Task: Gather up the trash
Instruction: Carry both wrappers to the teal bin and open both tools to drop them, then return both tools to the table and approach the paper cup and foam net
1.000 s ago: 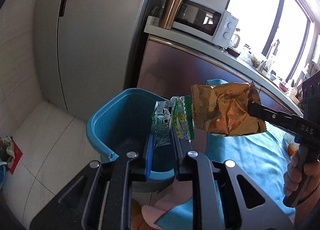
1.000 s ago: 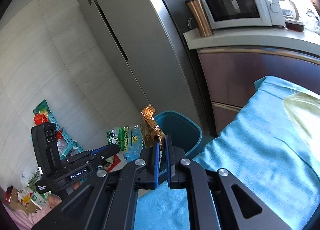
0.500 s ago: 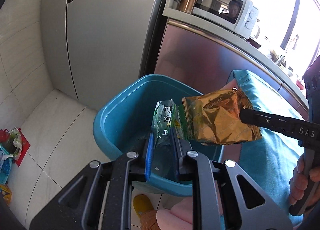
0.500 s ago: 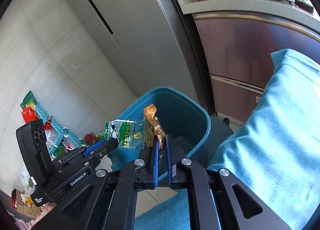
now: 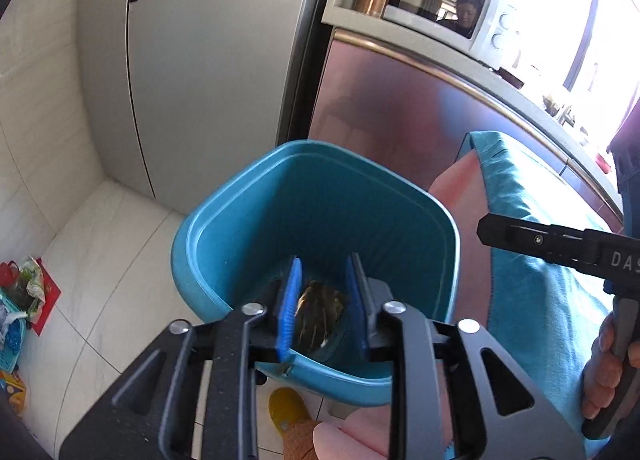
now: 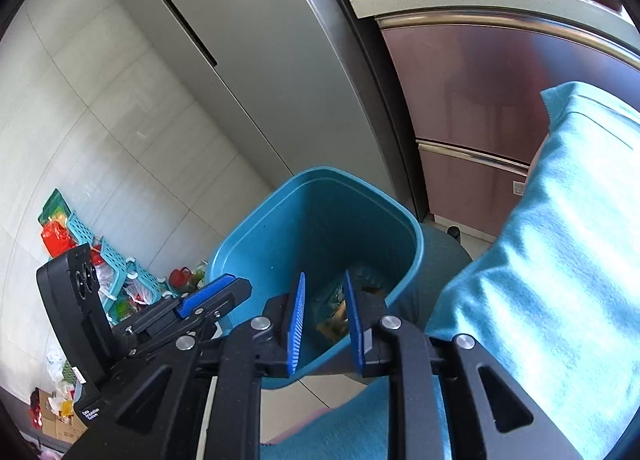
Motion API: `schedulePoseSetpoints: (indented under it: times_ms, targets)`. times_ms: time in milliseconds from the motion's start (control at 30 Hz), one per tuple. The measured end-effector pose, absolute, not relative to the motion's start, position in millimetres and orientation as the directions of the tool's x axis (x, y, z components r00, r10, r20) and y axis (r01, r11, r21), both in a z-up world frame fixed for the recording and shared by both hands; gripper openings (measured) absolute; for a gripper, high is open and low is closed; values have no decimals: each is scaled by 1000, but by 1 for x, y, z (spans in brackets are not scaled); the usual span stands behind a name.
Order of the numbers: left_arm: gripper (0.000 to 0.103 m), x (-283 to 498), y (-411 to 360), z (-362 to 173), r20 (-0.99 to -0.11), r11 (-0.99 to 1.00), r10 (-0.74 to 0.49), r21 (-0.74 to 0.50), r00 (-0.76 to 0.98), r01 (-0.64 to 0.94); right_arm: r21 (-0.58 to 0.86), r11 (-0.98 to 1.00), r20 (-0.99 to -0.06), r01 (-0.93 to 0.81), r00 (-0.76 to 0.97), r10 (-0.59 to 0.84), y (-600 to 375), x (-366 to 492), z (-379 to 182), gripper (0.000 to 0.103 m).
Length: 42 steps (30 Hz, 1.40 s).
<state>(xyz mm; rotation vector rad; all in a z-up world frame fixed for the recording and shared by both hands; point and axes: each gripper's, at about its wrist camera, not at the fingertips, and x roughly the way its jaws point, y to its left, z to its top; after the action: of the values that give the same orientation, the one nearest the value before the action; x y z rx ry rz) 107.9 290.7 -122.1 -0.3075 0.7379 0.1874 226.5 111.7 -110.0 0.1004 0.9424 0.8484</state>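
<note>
Kitchen floor tiles, pale and glossy, run back to a tall grey steel fridge (image 5: 200, 72), and right in front of it stands the deep teal plastic waste bin (image 5: 224, 228), which I would take as the landmark for everything else. Both grippers hang over the near rim of that bin, angled down into it. The left gripper (image 5: 324, 300) has its blue-padded jaws opening with nothing pinched between them; looking straight through the gap you see the crumpled gold foil snack wrapper (image 5: 318, 314) lying on the bottom of the bin, well below the pads and apart from them. The right gripper (image 6: 322, 318) is likewise opening and empty, and through its gap the same heap of wrappers shows at the bin's floor, gold foil and a bit of green-printed film, too dim to sort further. So the trash lies directly beneath both grippers, inside the bin, and neither has anything left to drop. To the right of the bin a teal towel-covered worktop (image 6: 560, 244) comes up close, nearer the right hand (image 5: 608, 372) than the left. I would judge that the coming move is a lift away from the bin toward that worktop, with the right gripper having the shorter way to go.
</note>
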Motion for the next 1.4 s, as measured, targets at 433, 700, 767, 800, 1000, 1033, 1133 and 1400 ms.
schedulePoseSetpoints:
  times_ms: [433,700,767,800,1000,1033,1133,1400]
  targets:
    - [57,73,220,-62,-541,982,-66,-186,839,-42,356,677,-547,-644,444,710,23,165,-65,46]
    - [61,71,141,-40,-503,967,-246,-189,829,173,306,772,-471,-558,615,632,-87,123,-35,50]
    - [62,70,117,-36,-496,955,-294,-193,817,226,302,801,-460,-516,657,597,-115,113,-33,51]
    - [62,72,104,-35,-496,948,-317,-195,808,252,297,817,-457,-495,677,577,-129,108,-32,52]
    - [62,79,41,-34,-500,912,-411,-213,762,352,278,893,-437,-353,782,445,-209,87,-30,52]
    - [62,80,31,-34,-501,904,-427,-218,753,368,276,902,-432,-332,795,425,-220,84,-29,52]
    - [62,84,2,-34,-511,885,-463,-219,724,411,270,927,-422,-261,833,357,-250,84,-30,53]
    - [64,112,-68,-35,-558,834,-533,-220,635,506,312,946,-417,-94,881,225,-320,88,-41,54]
